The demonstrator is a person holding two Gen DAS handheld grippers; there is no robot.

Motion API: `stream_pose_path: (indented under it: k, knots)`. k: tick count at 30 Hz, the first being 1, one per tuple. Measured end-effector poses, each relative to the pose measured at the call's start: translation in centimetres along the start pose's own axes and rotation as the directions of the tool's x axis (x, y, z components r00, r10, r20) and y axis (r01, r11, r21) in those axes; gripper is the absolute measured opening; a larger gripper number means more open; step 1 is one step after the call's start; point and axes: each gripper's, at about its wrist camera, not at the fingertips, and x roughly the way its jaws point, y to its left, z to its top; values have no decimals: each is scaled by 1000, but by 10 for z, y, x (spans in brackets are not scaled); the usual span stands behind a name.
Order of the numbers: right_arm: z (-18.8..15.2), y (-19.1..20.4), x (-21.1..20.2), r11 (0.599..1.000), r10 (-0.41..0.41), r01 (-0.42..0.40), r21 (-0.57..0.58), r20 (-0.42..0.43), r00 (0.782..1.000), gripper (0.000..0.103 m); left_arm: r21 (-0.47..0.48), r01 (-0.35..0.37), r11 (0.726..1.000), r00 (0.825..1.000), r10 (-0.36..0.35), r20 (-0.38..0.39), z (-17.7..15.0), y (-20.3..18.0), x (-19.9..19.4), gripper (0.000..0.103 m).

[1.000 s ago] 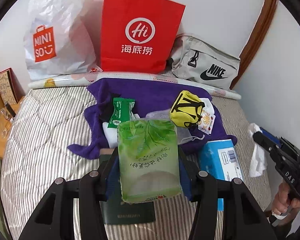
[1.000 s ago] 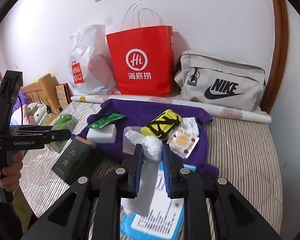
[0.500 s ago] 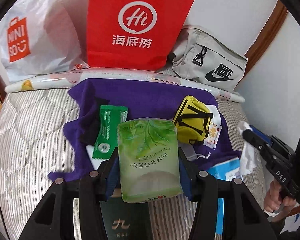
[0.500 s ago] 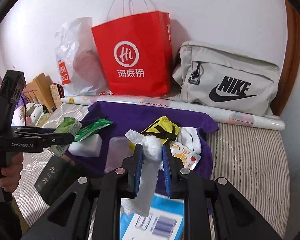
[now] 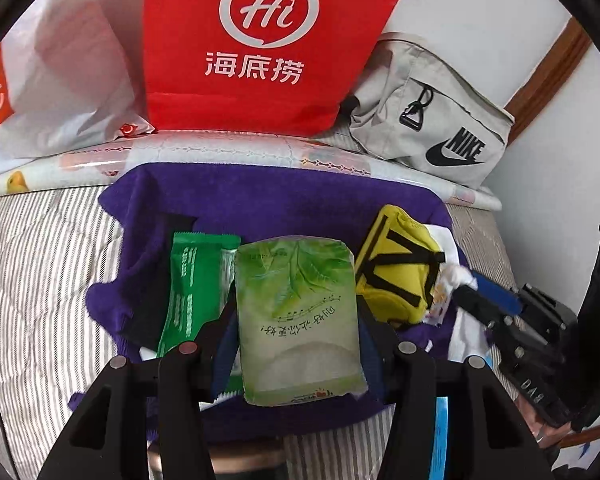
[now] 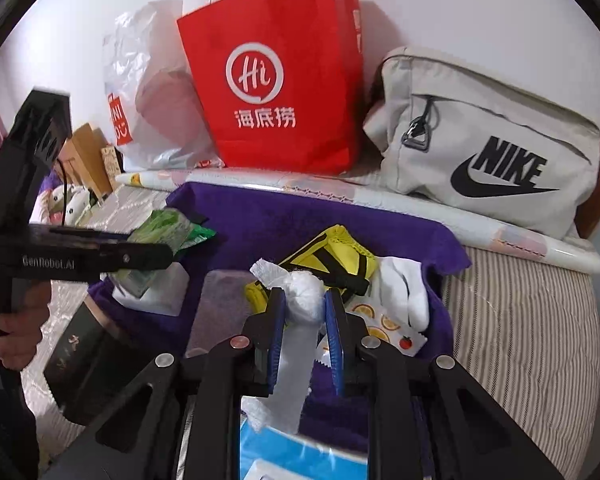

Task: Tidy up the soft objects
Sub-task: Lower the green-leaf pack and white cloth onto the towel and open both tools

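Note:
My left gripper is shut on a green tissue pack and holds it above the purple towel; both show at the left of the right wrist view. My right gripper is shut on a white tissue wad, above the towel, and shows at the right of the left wrist view. On the towel lie a yellow pouch, a green sachet, white socks and a fruit-print packet.
A red paper bag, a white plastic bag and a grey Nike bag stand against the wall behind a rolled sheet. A dark green box and a blue packet lie on the striped bed.
Both grippers have moved forward over the purple towel with their loads. The right gripper now sits close to the yellow pouch.

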Motion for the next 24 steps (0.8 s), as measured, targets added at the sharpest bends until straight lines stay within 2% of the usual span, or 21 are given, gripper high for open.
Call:
stream_pose_path:
  k: [12,14,15,16,20,22,24]
  knots:
    - [2,-9,26,1000,-3,2,-25,-43,999,22,-15,-3,1000,998,2,-66,10,1,38,51]
    - [2,-9,27,1000,1,-2,-19,-49,999,27,-15,-11,1000,997,10,-76,10,2,42,53]
    - [2,-10,28,1000,6,-7,-11,-54,999,35,-16,-11,1000,997,9,-80,10,2,43,54]
    - [2,-11,30,1000,11,-11,-5,-56,998,41,-17,-7,1000,996,6,-86,10,2,45,59]
    - [1,-12,26,1000,24,-24,6,-45,999,49,-19,-19,1000,996,17,-89,8,1,43,76]
    - [1,-11,23,1000,27,-27,5,-40,999,59,-16,-42,999,995,40,-88,7,-1,40,76]
    - [0,-10,19,1000,28,-28,4,-31,999,63,-27,-37,999,996,35,-86,6,1,35,76]
